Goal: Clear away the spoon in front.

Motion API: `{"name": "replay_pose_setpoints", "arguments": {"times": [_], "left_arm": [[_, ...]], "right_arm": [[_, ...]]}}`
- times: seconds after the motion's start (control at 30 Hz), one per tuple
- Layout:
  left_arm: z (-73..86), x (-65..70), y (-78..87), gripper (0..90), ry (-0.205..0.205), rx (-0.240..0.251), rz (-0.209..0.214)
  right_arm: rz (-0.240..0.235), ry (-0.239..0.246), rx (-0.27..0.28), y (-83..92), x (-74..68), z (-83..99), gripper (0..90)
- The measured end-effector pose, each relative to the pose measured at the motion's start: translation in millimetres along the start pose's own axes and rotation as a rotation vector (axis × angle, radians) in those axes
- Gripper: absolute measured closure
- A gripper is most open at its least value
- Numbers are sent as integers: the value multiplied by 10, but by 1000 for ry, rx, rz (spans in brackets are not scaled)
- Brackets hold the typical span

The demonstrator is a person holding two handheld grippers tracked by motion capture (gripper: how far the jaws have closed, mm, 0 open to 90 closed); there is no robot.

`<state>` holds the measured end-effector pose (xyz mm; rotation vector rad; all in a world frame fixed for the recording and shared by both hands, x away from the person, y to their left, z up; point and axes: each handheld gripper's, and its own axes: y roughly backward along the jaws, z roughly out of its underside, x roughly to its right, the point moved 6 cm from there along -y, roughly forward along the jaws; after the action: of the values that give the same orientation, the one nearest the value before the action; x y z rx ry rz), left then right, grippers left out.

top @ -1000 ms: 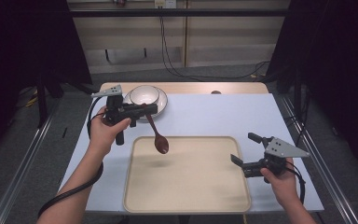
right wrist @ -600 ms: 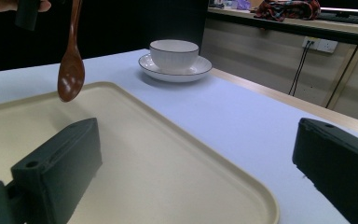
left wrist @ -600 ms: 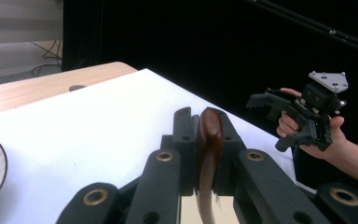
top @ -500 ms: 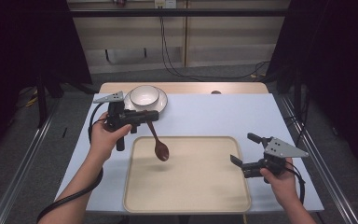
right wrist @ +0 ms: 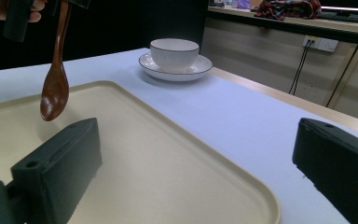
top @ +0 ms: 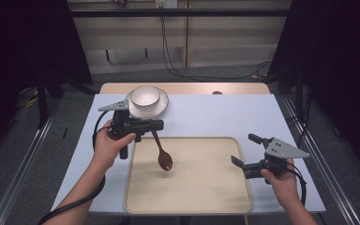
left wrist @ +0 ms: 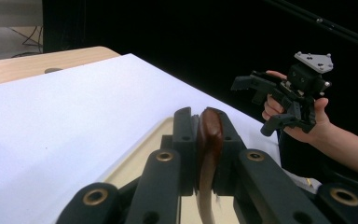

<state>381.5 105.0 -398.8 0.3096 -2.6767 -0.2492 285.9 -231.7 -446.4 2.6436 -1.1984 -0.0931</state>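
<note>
Spoon [top: 161,150] pinched at the handle's top end in my left gripper [top: 157,125], jaws closed flat on either side of it; the left gripper view shows the brown handle [left wrist: 209,135] sandwiched between the black pads. The spoon hangs bowl-down over the left part of the beige tray [top: 201,197], clear of it as far as I can judge, since the right gripper view shows its bowl [right wrist: 54,95] raised off the tray surface.

Handling: looks like wood, so light, stiff, not fragile. Glossy finish, maybe slick. Held this far out on the handle it can pivot between the pads; a hold nearer the middle would steady it.

Behind, a white bowl [top: 145,96] sits on a saucer [top: 161,108] on the table [top: 215,117], off the tray.

My right gripper [top: 249,152] hovers at the tray's right edge, jaws spread wide, holding nothing.
</note>
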Motion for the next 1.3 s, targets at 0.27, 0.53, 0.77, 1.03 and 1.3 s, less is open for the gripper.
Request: {"name": "replay_pose_setpoints", "arguments": {"times": [0.27,0.53,0.77,1.03,1.3], "left_arm": [[59,59,-25,831,-8,-14,14],[131,145,-73,831,2,-28,44],[202,142,-101,830,13,-41,50],[261,157,-127,830,27,-45,60],[342,172,-163,830,35,-63,81]], "right_arm": [[-10,-5,-8,-4,-6,6,9],[-12,-7,-8,-9,-10,6,9],[-14,-7,-10,-11,-10,6,9],[-16,-3,-11,-13,-8,8,9],[-11,-8,-11,-13,-5,6,9]]}}
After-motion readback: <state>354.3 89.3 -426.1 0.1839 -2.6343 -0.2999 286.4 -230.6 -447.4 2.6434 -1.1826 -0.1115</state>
